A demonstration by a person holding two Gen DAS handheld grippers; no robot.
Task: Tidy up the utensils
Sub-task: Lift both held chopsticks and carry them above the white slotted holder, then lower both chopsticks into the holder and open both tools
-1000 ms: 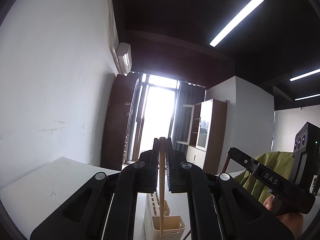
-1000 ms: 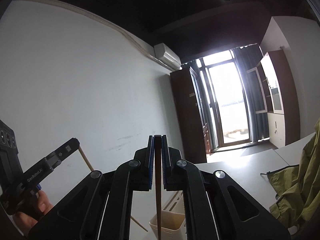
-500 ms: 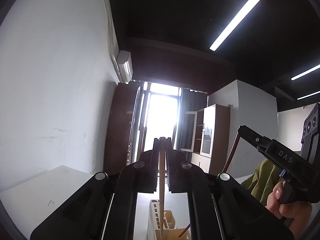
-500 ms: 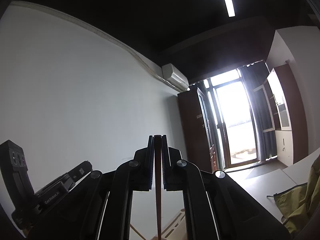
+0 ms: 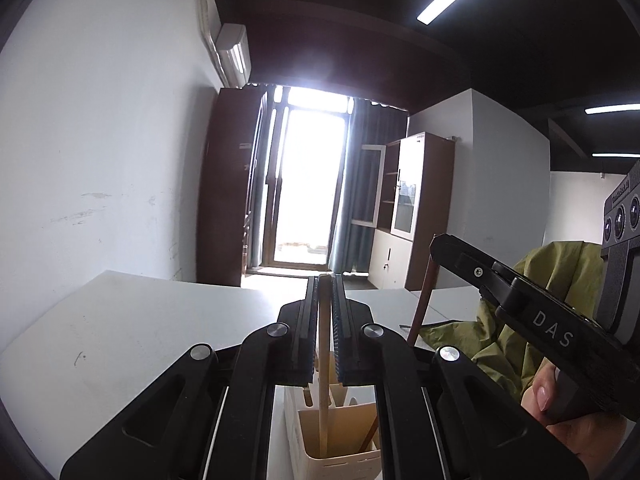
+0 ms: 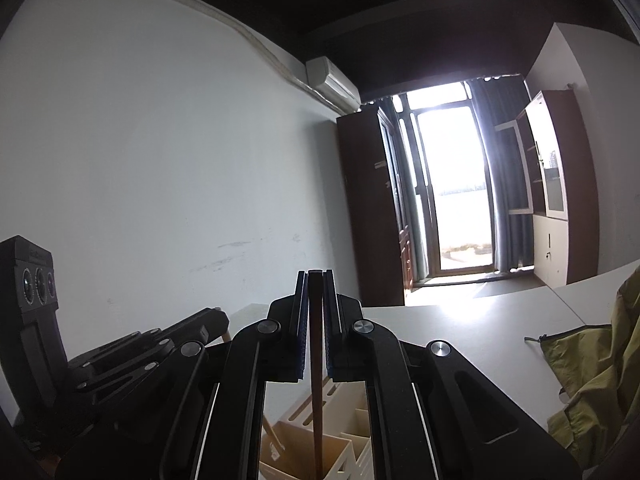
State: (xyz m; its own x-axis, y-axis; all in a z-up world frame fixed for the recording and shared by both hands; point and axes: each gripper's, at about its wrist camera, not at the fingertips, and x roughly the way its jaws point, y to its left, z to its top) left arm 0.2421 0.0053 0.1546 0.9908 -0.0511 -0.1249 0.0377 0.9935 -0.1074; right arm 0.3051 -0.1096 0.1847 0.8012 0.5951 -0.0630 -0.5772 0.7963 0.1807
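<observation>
Both claws lowering chopsticks into one compartment of the cream holder.

Left wrist view: left claw [image 5: 324, 292], pointing level, clamps a pale chopstick [image 5: 323, 380] whose tip is inside the holder [image 5: 340, 460] on the counter [image 5: 132, 320]; releasing it tilted could tip it against the divider.
Right wrist view: right claw [image 6: 316, 286] pinches a dark chopstick [image 6: 317, 412] entering the same compartment; the sticks may collide.

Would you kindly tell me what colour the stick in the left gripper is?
Pale, light wood; clearest in the left wrist view.
</observation>
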